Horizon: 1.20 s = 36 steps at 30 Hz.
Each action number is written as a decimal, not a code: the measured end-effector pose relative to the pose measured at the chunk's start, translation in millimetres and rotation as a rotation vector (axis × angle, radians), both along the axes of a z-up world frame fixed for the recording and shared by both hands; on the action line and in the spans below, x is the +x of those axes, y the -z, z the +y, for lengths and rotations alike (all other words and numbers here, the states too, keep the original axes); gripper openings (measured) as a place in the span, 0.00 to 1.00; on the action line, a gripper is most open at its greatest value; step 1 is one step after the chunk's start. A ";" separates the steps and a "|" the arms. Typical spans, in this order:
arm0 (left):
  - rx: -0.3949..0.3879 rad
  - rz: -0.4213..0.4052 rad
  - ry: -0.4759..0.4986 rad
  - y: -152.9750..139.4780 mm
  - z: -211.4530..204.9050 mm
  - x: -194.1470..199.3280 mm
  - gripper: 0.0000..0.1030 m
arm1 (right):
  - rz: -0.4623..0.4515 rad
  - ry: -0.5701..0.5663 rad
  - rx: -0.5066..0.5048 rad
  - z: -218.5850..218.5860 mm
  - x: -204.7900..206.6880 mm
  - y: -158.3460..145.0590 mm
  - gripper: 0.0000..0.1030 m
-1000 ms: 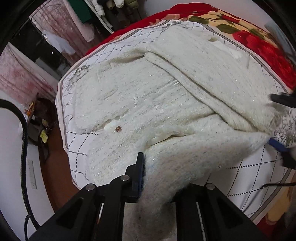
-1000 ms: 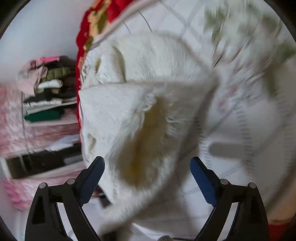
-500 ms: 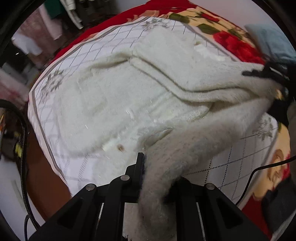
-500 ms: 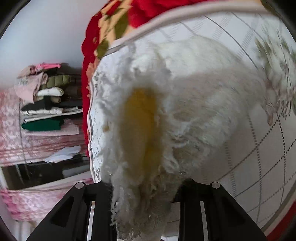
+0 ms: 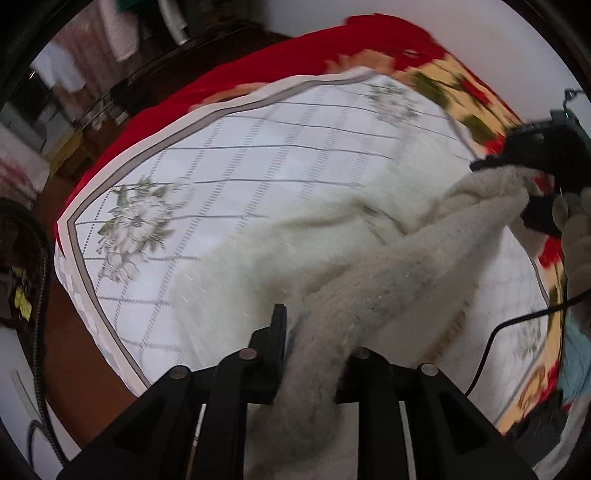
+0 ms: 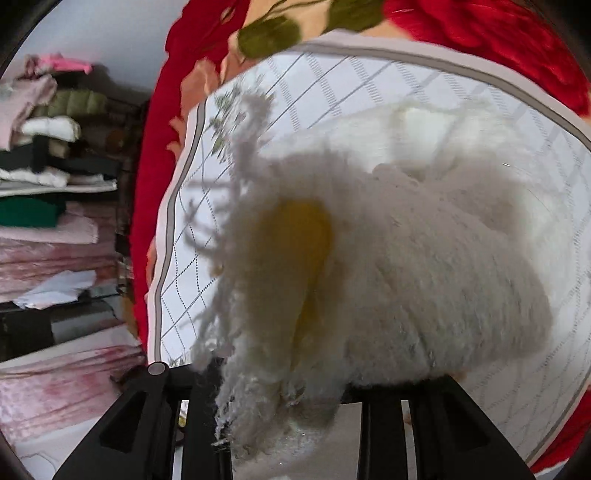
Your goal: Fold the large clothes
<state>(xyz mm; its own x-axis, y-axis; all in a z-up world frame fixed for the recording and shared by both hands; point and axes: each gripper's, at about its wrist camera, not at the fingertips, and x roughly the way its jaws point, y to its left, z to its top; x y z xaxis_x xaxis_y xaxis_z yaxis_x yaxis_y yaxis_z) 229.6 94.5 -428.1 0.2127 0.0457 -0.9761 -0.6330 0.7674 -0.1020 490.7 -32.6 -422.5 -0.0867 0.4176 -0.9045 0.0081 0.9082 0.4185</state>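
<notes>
While the left claw (image 5: 314, 354) at the bottom centre of its frame pinches a thick roll of the fuzzy white garment (image 5: 288, 251) between closed jaws, the fabric stretches up to the right claw (image 5: 517, 162) at the right edge, which also grips it. From the right wrist, that claw (image 6: 280, 398) is clamped on a frayed edge low in the frame. The rest of the garment drapes across the white checked bedcover (image 5: 258, 155) mid-frame, over a red floral blanket (image 5: 369, 37). Folded clothes (image 6: 48, 147) sit stacked at left.

bed (image 5: 229, 92) | white grid-patterned sheet (image 5: 258, 155) over red floral blanket (image 6: 498, 33) | fluffy white garment (image 5: 295, 251) on sheet
</notes>
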 end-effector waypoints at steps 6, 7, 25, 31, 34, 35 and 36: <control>0.033 0.056 -0.107 32.9 66.9 -16.9 0.52 | 0.077 -0.027 0.127 32.3 0.8 45.9 0.55; 0.039 0.062 -0.117 34.5 73.3 -21.0 0.57 | 0.083 -0.028 0.168 30.5 -2.6 45.7 0.56; 0.110 0.232 -0.141 131.8 89.3 -19.5 0.82 | 0.041 0.209 0.211 -170.6 48.3 118.4 0.72; 0.142 0.231 -0.082 115.7 93.3 -7.9 0.82 | 0.012 0.288 0.376 -162.7 29.1 136.1 0.21; 0.145 0.205 -0.084 95.3 96.8 -12.7 0.82 | -0.008 0.430 0.380 -192.8 -1.9 118.2 0.15; 0.146 0.195 -0.088 87.5 97.3 -13.7 0.82 | -0.012 0.475 0.366 -207.6 -17.9 111.0 0.15; 0.146 0.182 -0.090 78.7 97.1 -16.6 0.82 | -0.017 0.501 0.349 -219.8 -32.8 104.3 0.14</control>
